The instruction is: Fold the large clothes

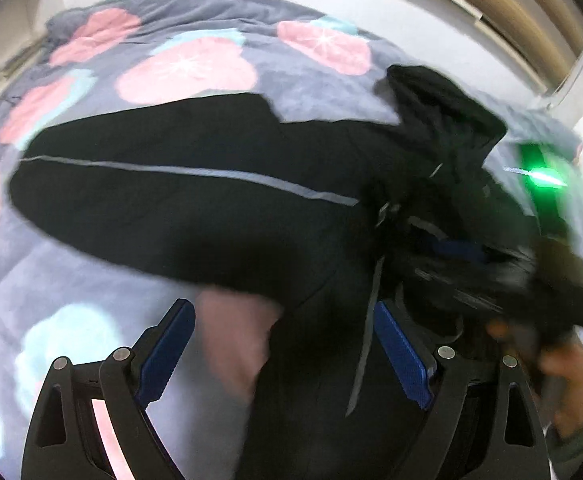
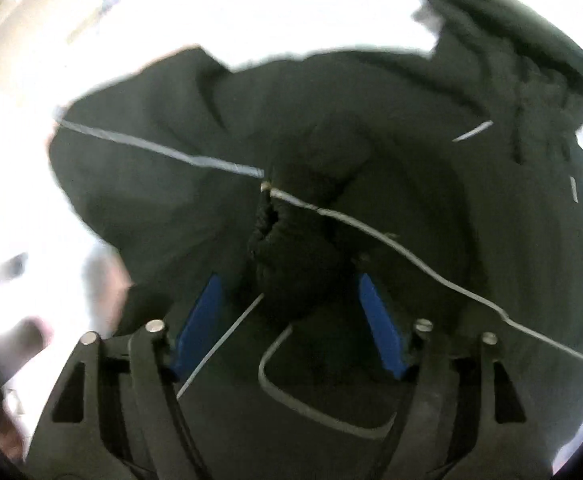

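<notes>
Left wrist — black garment (image 1: 163,200) seemingly lengthwise left-right

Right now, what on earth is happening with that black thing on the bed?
A person holding two-finger tongs in each hand is folding a large black garment with thin grey stripes, spread on a grey floral blanket. The left tongs are open just above the cloth. The right tongs are open too, with a bunched fold lying between the blue pads. The pictures are blurred, and nothing is neatly folded yet.

Home bedroom, bed under a grey floral blanket (image 1: 219,20), wooden headboard (image 1: 503,4), white walls
</notes>
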`<state>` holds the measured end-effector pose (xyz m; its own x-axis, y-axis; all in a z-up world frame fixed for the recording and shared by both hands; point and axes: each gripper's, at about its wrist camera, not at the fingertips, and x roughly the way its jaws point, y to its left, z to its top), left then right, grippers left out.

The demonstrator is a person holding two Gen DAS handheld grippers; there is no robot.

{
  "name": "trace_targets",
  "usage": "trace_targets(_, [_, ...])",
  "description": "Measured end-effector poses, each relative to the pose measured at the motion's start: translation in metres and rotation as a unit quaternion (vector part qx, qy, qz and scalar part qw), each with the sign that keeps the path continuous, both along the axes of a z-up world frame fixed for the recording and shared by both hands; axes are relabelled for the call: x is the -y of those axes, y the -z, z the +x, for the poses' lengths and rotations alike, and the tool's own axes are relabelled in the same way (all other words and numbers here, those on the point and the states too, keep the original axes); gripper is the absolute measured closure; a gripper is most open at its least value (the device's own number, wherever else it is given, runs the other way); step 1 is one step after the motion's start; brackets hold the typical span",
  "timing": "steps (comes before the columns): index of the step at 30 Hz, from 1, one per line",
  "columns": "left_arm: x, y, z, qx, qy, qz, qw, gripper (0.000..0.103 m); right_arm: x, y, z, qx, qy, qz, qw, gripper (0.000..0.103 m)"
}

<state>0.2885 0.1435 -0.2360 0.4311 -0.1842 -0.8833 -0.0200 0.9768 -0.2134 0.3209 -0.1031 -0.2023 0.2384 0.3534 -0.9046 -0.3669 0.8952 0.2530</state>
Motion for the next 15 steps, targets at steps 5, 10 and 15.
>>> trace_targets(5, [0.034, 0.021, 0.041, -0.010, 0.031, -0.084, 0.9960, 0.012, 0.104, -0.031, -0.016, 0.059, 0.095, -0.017, 0.994, 0.032])
trace_targets(10, [0.072, 0.047, 0.086, -0.024, 0.056, -0.119, 0.9910, 0.012, 0.206, 0.005, -0.019, 0.017, 0.216, -0.089, 0.972, 0.039])
trace_targets(15, [0.099, 0.068, 0.116, -0.056, 0.088, -0.100, 0.9895, 0.088, 0.251, 0.024, -0.037, -0.011, 0.278, -0.091, 0.956, 0.045])
